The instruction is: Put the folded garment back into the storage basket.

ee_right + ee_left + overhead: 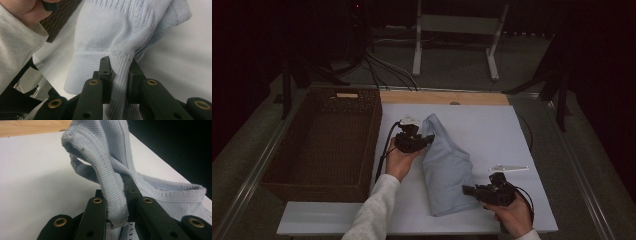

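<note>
A soft, light blue knit garment (447, 167) lies mid-counter (492, 125), right of the basket (324, 142). Left gripper (428, 139) fingers clench its far ribbed edge, right gripper (468, 190) fingers its near hem; these seams probably hold best.

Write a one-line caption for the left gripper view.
Left gripper shut on the ribbed edge of a light blue knit garment, above a white table.

The garment (446, 170) lies folded mid-table (492, 125), running from the middle toward the near edge. The basket (324, 142) sits beyond the table's left edge. The left gripper (428, 140) is at the garment's far end, the right gripper (467, 189) at its near right corner.
</note>
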Demonstrator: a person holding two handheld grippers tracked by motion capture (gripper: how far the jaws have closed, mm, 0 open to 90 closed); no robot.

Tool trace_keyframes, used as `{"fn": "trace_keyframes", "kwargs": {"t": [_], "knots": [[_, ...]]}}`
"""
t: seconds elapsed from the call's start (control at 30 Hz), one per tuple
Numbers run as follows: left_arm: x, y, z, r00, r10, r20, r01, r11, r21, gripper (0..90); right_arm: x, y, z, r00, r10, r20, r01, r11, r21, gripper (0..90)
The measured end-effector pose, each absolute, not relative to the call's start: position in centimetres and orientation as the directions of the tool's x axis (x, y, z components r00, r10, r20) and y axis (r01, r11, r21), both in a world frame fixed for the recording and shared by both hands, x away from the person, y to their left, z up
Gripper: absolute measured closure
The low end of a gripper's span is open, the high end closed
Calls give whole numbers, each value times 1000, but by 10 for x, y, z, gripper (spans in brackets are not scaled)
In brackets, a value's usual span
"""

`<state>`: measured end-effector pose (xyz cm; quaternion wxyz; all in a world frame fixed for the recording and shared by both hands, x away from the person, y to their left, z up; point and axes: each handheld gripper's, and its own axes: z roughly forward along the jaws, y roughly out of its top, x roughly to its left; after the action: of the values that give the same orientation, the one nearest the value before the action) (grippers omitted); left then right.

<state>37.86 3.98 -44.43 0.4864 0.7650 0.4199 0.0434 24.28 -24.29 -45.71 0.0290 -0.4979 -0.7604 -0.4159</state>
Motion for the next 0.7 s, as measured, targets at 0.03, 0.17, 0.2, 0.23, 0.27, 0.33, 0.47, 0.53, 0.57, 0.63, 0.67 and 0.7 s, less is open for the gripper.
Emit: {"fn": "trace_keyframes", "kwargs": {"t": [0.03, 0.17, 0.2, 0.23, 0.27, 0.33, 0.47, 0.53, 0.57, 0.63, 0.67, 0.7], "knots": [[379, 41, -443, 642, 685, -345, 602, -171, 780, 834, 243, -242, -457, -504, 732, 459, 780, 158, 605, 784], [379, 43, -440, 638, 686, -350, 603, -162, 781, 834, 245, -238, -453, -510, 722, 468, 779, 155, 608, 784], [379, 43, -439, 638, 686, -350, 603, -162, 781, 834, 245, -237, -452, -513, 722, 465, 776, 158, 611, 784], [379, 44, -438, 639, 686, -349, 602, -163, 782, 834, 246, -236, -451, -516, 720, 463, 774, 160, 613, 784], [379, 44, -437, 637, 686, -351, 603, -160, 782, 834, 246, -235, -450, -518, 718, 464, 773, 160, 614, 784], [380, 45, -436, 637, 687, -350, 603, -160, 781, 834, 247, -233, -448, -523, 716, 462, 769, 162, 619, 784], [380, 46, -431, 635, 689, -349, 602, -159, 782, 834, 250, -229, -445, -525, 710, 469, 767, 157, 622, 784], [381, 47, -430, 634, 691, -348, 600, -156, 784, 834, 251, -228, -444, -525, 708, 472, 767, 153, 623, 784], [381, 48, -429, 634, 690, -350, 601, -154, 784, 834, 251, -227, -442, -526, 707, 472, 767, 154, 624, 784], [381, 50, -427, 632, 689, -356, 603, -147, 784, 834, 252, -225, -440, -528, 706, 473, 764, 150, 628, 784], [381, 50, -427, 632, 689, -356, 603, -147, 784, 834, 252, -225, -440, -528, 706, 473, 764, 150, 628, 784], [382, 51, -425, 631, 691, -352, 603, -152, 783, 834, 253, -224, -437, -532, 702, 473, 760, 150, 632, 784]]}}
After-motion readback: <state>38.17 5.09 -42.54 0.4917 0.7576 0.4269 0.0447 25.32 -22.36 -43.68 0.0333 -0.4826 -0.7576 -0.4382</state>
